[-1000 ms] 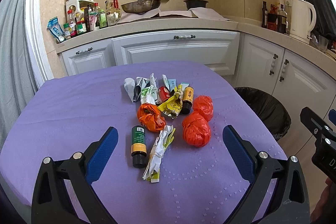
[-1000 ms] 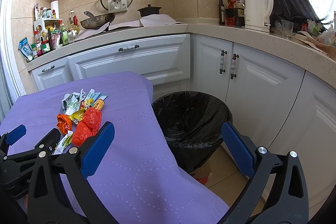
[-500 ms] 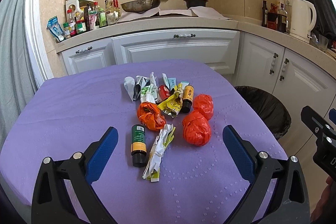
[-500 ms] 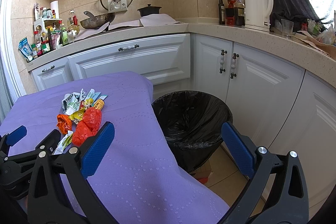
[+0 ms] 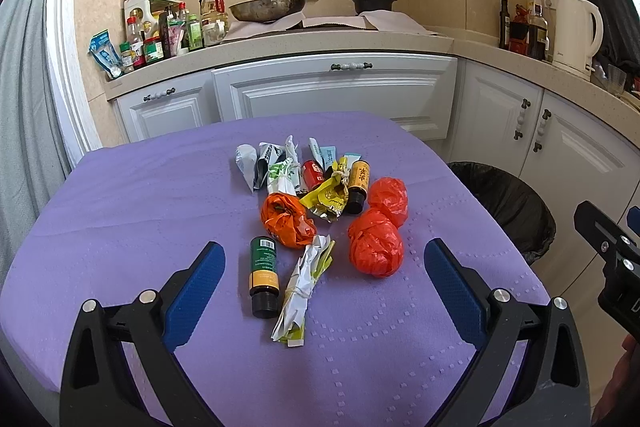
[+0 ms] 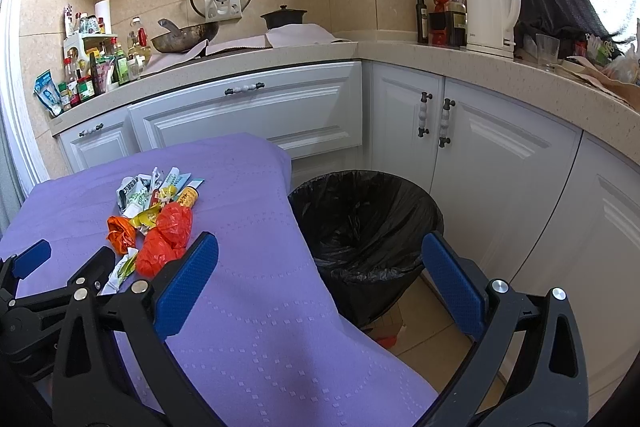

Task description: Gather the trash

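Note:
A pile of trash lies mid-table on the purple cloth (image 5: 120, 211): two red plastic bag balls (image 5: 375, 247), an orange bag ball (image 5: 286, 219), a dark bottle with green label (image 5: 263, 275), a tied white-yellow wrapper (image 5: 306, 287), a yellow wrapper (image 5: 326, 197) and several small packets. The pile also shows in the right wrist view (image 6: 156, 223). My left gripper (image 5: 320, 291) is open and empty, just short of the bottle and the tied wrapper. My right gripper (image 6: 320, 279) is open and empty, off the table's right edge, facing the black-lined bin (image 6: 364, 219).
The bin (image 5: 508, 203) stands on the floor right of the table, before white cabinets (image 6: 492, 163). The counter behind holds spice bottles (image 5: 156, 31), a wok (image 5: 264, 7) and a white kettle (image 6: 490, 11). The right gripper's body (image 5: 612, 259) shows at the left view's right edge.

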The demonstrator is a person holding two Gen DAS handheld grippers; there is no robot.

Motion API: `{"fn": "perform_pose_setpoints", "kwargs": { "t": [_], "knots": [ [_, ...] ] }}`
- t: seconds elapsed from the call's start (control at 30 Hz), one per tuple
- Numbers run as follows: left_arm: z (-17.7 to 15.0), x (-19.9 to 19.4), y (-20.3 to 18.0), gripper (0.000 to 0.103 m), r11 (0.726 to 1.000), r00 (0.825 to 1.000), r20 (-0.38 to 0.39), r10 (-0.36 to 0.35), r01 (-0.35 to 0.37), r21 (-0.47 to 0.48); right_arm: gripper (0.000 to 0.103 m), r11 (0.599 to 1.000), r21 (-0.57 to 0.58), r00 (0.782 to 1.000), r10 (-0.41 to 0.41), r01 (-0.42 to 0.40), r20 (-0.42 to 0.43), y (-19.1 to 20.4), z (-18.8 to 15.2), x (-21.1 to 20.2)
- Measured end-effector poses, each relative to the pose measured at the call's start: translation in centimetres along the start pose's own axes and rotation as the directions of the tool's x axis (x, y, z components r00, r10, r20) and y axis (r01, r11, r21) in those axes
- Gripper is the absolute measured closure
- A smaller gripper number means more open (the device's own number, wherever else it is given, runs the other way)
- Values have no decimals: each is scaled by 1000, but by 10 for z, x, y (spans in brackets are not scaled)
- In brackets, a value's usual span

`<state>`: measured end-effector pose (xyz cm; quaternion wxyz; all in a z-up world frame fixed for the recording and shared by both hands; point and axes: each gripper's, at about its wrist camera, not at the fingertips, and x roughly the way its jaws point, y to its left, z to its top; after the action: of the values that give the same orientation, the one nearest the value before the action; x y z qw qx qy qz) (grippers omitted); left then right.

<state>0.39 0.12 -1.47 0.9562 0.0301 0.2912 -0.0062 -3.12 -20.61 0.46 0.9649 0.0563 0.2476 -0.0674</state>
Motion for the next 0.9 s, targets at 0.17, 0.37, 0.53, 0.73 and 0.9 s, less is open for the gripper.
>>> {"fn": "perform_pose_setpoints", "kwargs": {
  "t": [0.17, 0.37, 0.53, 0.73, 0.9],
  "knots": [
    [-3, 5, 9, 6, 1000, 1000, -21, 8, -8, -4, 3, 1000, 0, 1000, 8, -8, -24, 7, -6, 9],
    [-8, 16, 39, 6, 998, 996, -72, 46, -50, -46, 3, 999, 7, 998, 34, -34, -51, 10, -5, 15],
    [-15, 21, 58, 6, 996, 992, -105, 64, -70, -50, 18, 997, -2, 994, 71, -72, -82, 22, -6, 24],
    [-16, 19, 66, 6, 997, 994, -88, 68, -70, -12, 22, 988, -3, 980, 151, -152, -127, 47, -1, 38],
    [-15, 23, 83, 8, 996, 992, -92, 83, -84, -10, 23, 976, -44, 968, 203, -211, -148, 84, 6, 52]
  ]
}}
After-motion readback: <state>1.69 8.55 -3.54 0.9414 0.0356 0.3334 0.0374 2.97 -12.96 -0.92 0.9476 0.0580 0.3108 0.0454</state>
